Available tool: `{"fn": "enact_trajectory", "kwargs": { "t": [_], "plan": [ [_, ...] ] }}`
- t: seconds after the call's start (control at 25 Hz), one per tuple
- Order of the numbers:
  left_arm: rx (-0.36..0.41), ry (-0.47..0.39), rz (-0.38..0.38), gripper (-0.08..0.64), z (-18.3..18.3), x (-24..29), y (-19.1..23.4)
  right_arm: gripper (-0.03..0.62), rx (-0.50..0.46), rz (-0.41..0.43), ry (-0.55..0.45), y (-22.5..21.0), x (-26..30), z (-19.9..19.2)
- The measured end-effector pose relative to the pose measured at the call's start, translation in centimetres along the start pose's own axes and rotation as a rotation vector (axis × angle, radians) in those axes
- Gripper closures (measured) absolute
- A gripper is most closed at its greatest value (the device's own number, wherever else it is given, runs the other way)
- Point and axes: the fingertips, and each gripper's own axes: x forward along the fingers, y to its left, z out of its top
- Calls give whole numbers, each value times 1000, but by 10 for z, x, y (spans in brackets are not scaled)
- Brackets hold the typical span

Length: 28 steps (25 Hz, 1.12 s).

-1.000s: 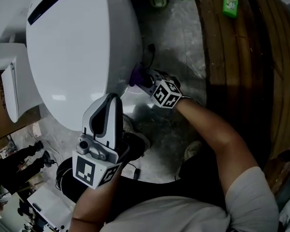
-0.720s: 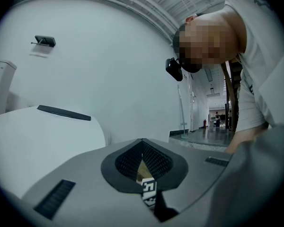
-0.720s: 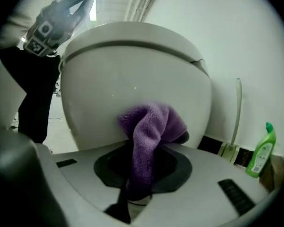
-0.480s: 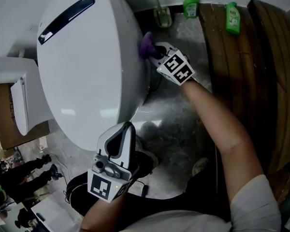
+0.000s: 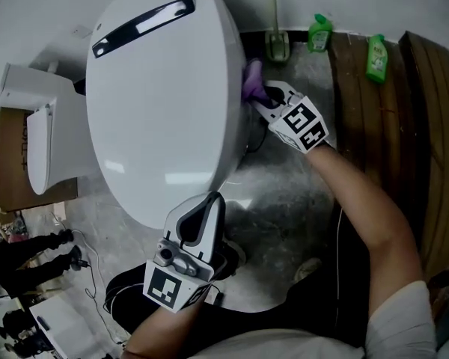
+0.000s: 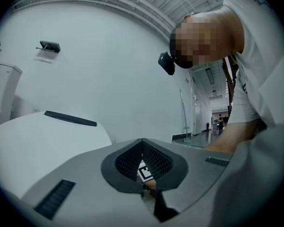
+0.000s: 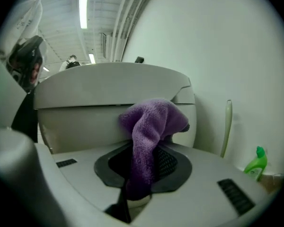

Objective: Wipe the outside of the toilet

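Your right hand-held gripper [image 5: 269,99] is pinching the purple cloth [image 5: 252,79]. In the right gripper view the jaws are clamped on its lower end and the rest bunches up above them. The cloth sits right up against the far right side of the toilet [image 5: 157,103], just under the edge of the closed lid and near the back. The right hand-held gripper is just beside the toilet, low down on the floor side.

Your left hand-held gripper [image 5: 208,204] has its jaws pressed together with nothing in them. It hangs near the front edge of the lid, well apart from the cloth and not touching the toilet as far as I can see.

Stuff that's hard to make out:
- From the head view the lid covers the whole side of the bowl, so the actual spot where cloth meets porcelain is hidden.
- In the right gripper view the bunched cloth blocks that same spot.
- The left gripper view is mostly its own body, with only a slice of lid off to the left.

Two green bottles [image 5: 319,32] stand by the wall behind, near a pale upright handle [image 5: 274,21], and the wooden planks [image 5: 374,140] run out of the picture on the right.
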Motion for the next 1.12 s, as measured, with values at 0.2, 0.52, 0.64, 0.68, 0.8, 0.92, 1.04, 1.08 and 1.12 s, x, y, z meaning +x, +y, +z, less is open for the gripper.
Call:
{"fn": "enact_trajectory", "kwargs": {
  "t": [0.2, 0.52, 0.64, 0.68, 0.8, 0.92, 1.04, 1.08, 1.12],
  "plan": [
    [-2, 1, 10, 554, 3, 5, 12, 509, -11, 120, -10, 79, -28, -1],
    [-6, -30, -23, 554, 14, 26, -1, 508, 15, 284, -19, 168, -50, -7],
    [-13, -22, -20, 554, 15, 31, 2, 509, 5, 306, -13, 164, -48, -6],
    [-16, -12, -14, 554, 14, 32, 4, 509, -2, 317, -6, 160, -47, -6],
    [-25, 13, 6, 554, 11, 31, 10, 509, 0, 298, 2, 135, -43, -4],
    [-23, 9, 19, 554, 13, 27, 15, 509, 1, 269, 1, 101, -37, -4],
    [-9, 4, 43, 554, 15, 22, 27, 509, -16, 231, -9, 63, -26, 0],
    [-8, 1, 54, 554, 17, 19, 31, 509, -20, 208, -9, 48, -22, 2],
    [-9, -4, 64, 554, 19, 16, 35, 509, -25, 184, -4, 33, -17, 4]
  ]
}}
